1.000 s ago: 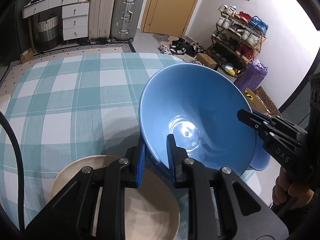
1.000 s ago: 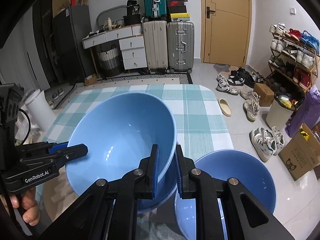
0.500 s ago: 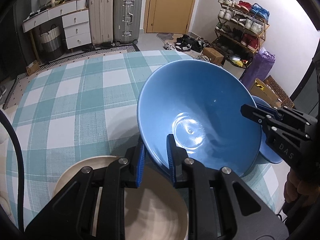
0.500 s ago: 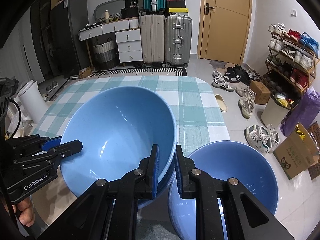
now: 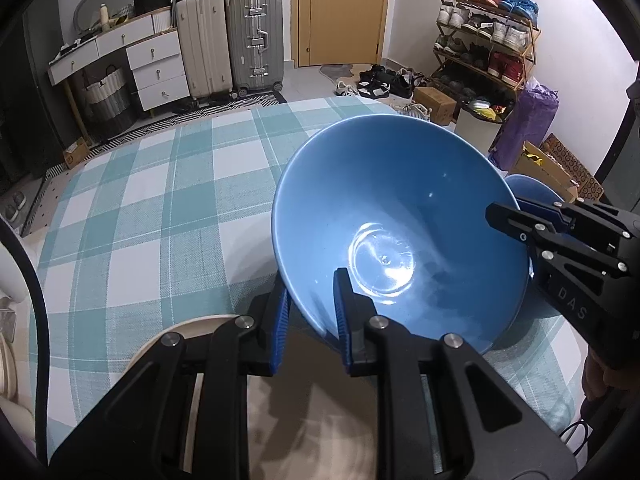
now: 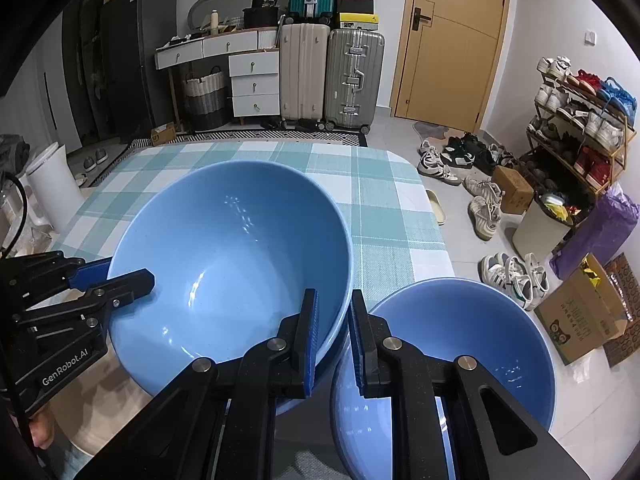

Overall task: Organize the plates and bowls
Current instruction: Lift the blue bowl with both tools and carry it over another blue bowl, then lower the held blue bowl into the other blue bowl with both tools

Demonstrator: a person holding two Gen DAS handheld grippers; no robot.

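Observation:
A large blue bowl (image 5: 400, 208) (image 6: 240, 248) hangs tilted just above the checked tablecloth (image 5: 140, 220), held from both sides. My left gripper (image 5: 310, 280) is shut on its near rim, one pad inside and one outside; the right wrist view shows that gripper (image 6: 128, 274) at the bowl's left edge. My right gripper (image 6: 334, 294) is shut on the opposite rim and shows in the left wrist view (image 5: 506, 208). A second blue bowl (image 6: 472, 340) (image 5: 528, 188) stands on the table right beside it. A beige plate (image 5: 188, 326) (image 6: 100, 400) lies under my left gripper.
The table's right edge (image 6: 436, 236) drops to a floor strewn with shoes (image 6: 484, 208). A shoe rack (image 6: 580, 128), cardboard boxes and a purple bag stand at the right. Suitcases (image 5: 228, 40), white drawers and a door line the far wall. A white bin (image 6: 52, 184) stands left of the table.
Both grippers have sunk a little with the blue bowl still gripped between them. The bowl now hangs closer to the tablecloth and to the second blue bowl.

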